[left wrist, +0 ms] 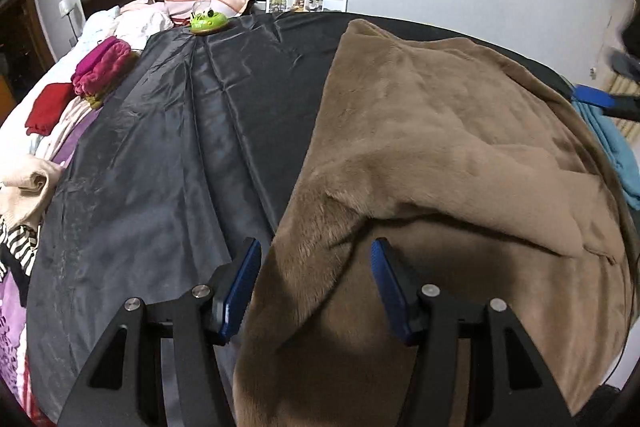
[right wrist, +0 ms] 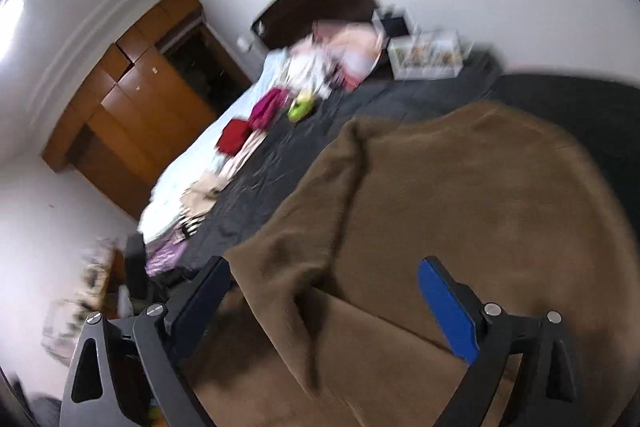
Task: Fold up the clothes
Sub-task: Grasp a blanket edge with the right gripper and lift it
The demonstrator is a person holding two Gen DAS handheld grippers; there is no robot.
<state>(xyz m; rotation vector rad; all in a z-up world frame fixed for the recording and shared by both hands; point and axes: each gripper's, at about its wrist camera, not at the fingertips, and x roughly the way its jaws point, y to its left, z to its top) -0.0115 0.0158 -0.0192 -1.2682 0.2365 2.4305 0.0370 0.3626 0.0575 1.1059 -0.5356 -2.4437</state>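
A brown fuzzy garment (left wrist: 440, 155) lies spread over the right half of a black sheet (left wrist: 180, 147) on the bed, with a sleeve or flap folded across its near part. My left gripper (left wrist: 316, 247) is open and hovers low over the garment's near left edge, which runs between the two blue pads without being pinched. In the blurred right wrist view, my right gripper (right wrist: 324, 267) is open wide above the same brown garment (right wrist: 460, 195), holding nothing. One of its blue pads (left wrist: 594, 98) shows at the far right of the left wrist view.
A green toy (left wrist: 208, 21) sits at the far end of the sheet. A pink folded pile (left wrist: 102, 67), a red cloth (left wrist: 50, 105), a cream garment (left wrist: 28, 187) and striped fabric line the left side. A blue towel (left wrist: 616, 151) lies right. A wooden wardrobe (right wrist: 136, 99) stands beyond.
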